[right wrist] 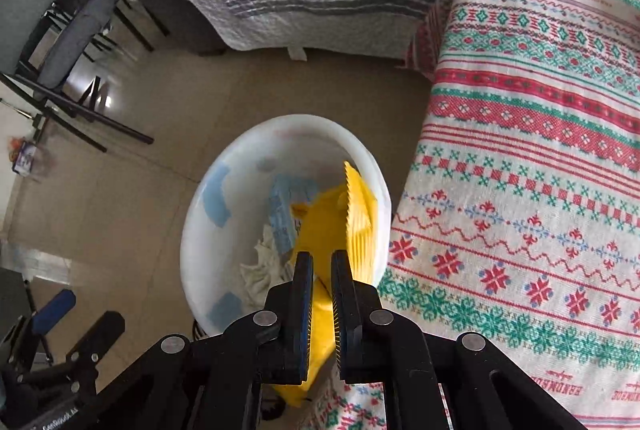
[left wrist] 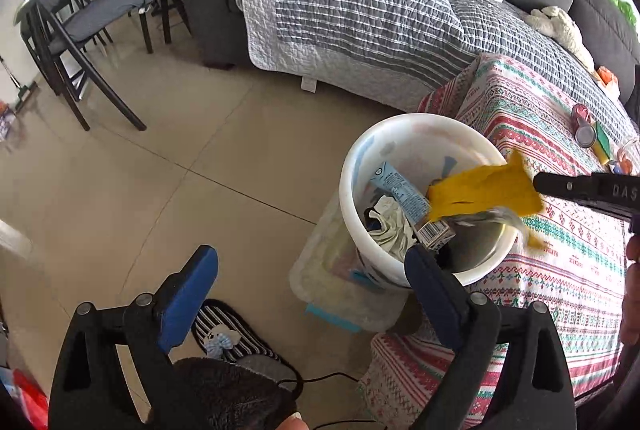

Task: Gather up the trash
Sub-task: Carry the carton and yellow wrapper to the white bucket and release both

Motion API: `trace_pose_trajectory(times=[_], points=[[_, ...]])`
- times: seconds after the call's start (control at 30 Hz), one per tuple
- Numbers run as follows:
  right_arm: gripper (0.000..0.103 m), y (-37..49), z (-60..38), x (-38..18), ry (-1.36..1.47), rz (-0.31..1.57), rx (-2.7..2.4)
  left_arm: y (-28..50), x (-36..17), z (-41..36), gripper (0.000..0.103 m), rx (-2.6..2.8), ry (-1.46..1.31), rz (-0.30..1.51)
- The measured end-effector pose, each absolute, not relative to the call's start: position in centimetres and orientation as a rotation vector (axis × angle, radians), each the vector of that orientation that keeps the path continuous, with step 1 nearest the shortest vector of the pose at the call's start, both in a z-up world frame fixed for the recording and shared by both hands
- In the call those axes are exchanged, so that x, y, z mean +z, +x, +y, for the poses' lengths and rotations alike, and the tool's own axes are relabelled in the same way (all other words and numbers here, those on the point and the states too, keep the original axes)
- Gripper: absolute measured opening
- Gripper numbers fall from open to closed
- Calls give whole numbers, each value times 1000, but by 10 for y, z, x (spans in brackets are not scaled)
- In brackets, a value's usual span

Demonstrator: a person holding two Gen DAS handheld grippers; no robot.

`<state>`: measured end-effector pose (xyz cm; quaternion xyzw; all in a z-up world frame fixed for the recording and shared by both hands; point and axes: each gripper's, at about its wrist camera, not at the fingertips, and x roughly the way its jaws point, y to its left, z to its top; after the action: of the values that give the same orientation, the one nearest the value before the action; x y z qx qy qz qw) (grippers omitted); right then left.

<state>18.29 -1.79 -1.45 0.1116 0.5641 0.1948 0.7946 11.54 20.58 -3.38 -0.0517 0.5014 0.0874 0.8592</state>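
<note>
A white bin (left wrist: 400, 120) stands on the floor beside the table, holding a blue tube, crumpled paper and a small barcoded box. Over its rim hangs a yellow wrapper (left wrist: 484, 190), pinched by my right gripper (left wrist: 538, 184), which reaches in from the right. In the right wrist view that gripper (right wrist: 322, 270) is shut on the yellow wrapper (right wrist: 358, 218), above the bin (right wrist: 192, 230). My left gripper (left wrist: 310, 270) is open and holds nothing, just in front of the bin's near side. It also shows at the lower left as the left gripper (right wrist: 76, 318).
A table under a red-and-green patterned cloth (left wrist: 560, 262) is right of the bin, with cans (left wrist: 584, 130) at its far end. A clear plastic box (left wrist: 332, 282) sits under the bin. A quilt-covered sofa (left wrist: 360, 10) lies behind, dark chairs (left wrist: 80, 30) at left, a striped slipper (left wrist: 236, 334) near my left gripper.
</note>
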Motion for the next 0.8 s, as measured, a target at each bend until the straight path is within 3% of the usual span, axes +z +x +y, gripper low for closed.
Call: trace_pose_trajectory(times=[0.1,0.17,0.3,0.37,0.47,0.8], points=[[22,185,-27,-12,274,1213,415,115,-34,205,96,175,-107,1056],[44,183,-35,-8,275,1199,393,115,-33,202,96,172,-100,1055],[54,177,-53,0,251,1174,369,116,-32,194,96,158,-94,1055],[66,172,-64,3,232,1163,348,116,-31,189,96,148,-91,1055],[73,166,-81,5,200,1148,315,116,-27,180,96,129,-83,1051],[80,148,-153,6,111,1132,164,120,-11,129,103,43,-33,1031]])
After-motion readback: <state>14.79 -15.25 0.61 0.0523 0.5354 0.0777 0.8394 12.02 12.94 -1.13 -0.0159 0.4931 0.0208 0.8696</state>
